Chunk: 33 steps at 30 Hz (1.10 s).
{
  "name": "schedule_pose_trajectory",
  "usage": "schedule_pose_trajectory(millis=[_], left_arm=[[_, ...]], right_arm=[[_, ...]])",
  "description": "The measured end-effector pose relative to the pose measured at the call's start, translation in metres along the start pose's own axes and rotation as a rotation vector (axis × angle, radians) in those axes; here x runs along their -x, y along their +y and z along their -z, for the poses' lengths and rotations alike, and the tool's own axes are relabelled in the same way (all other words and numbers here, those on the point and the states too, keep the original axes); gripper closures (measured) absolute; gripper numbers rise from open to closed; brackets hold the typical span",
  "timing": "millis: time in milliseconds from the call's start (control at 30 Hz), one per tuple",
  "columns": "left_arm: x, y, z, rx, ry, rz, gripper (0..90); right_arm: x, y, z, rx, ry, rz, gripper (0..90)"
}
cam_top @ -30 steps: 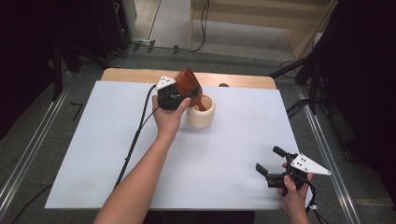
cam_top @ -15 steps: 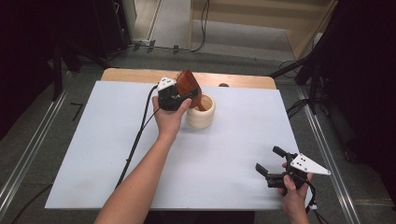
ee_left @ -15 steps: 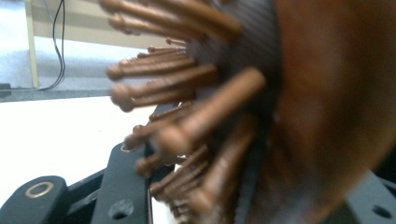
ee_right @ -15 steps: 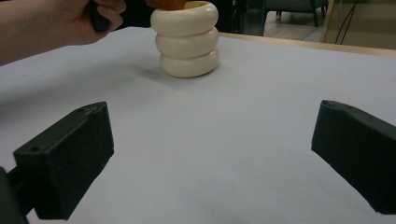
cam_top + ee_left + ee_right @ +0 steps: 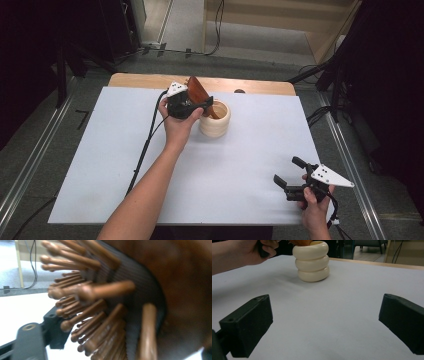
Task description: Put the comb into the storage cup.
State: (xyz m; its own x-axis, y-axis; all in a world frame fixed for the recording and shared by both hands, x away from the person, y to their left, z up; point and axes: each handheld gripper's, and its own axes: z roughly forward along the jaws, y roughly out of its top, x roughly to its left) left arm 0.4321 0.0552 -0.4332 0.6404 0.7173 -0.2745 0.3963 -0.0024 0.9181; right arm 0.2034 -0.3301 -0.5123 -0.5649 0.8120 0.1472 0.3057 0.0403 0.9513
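Observation:
A brown wooden hairbrush leans with its handle down in a cream ribbed cup at the back middle of the white sheet. My left gripper is at the brush head. Its jaws have just been opening and now stand open, with the brush between them. In the left gripper view the bristles loom very close, and one black jaw shows apart from them at the lower left. My right gripper rests open and empty near the front right. Its view looks toward the cup.
The white sheet covers a wooden table. The left gripper's black cable trails back along the forearm. Metal rails run along the floor on both sides, and dark equipment stands behind.
Both hands and the brush keep their places in the high view. The spreading of the left jaws is too small to make out there.

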Motion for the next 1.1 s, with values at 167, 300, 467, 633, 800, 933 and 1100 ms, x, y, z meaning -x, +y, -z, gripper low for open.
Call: schedule_pose_trajectory(millis=[167, 300, 467, 633, 800, 933, 1100], left_arm=[[0.003, 0.003, 0.003, 0.027, -0.017, -0.007, 2.7], [0.004, 0.002, 0.003, 0.018, -0.015, -0.016, 0.0], [0.005, 0.003, 0.005, 0.017, -0.007, -0.030, 0.0], [0.004, 0.002, 0.006, 0.017, -0.011, -0.034, 0.0], [0.004, 0.002, 0.011, 0.020, -0.012, -0.045, 0.0], [0.003, 0.003, 0.016, 0.030, -0.004, -0.058, 0.0], [0.003, 0.004, 0.021, 0.034, -0.021, -0.067, 0.0]], right_arm=[[0.000, 0.000, 0.000, 0.002, -0.001, -0.001, 0.0], [0.000, 0.000, 0.001, 0.001, 0.000, -0.004, 0.0], [0.001, 0.000, 0.001, 0.003, 0.000, -0.005, 0.0], [0.001, 0.000, 0.001, 0.003, -0.004, -0.009, 0.0], [0.002, 0.000, 0.002, 0.006, -0.005, -0.008, 0.0], [0.002, 0.000, 0.002, 0.006, -0.004, -0.012, 0.0], [0.001, 0.000, 0.001, 0.004, -0.003, -0.008, 0.0]])
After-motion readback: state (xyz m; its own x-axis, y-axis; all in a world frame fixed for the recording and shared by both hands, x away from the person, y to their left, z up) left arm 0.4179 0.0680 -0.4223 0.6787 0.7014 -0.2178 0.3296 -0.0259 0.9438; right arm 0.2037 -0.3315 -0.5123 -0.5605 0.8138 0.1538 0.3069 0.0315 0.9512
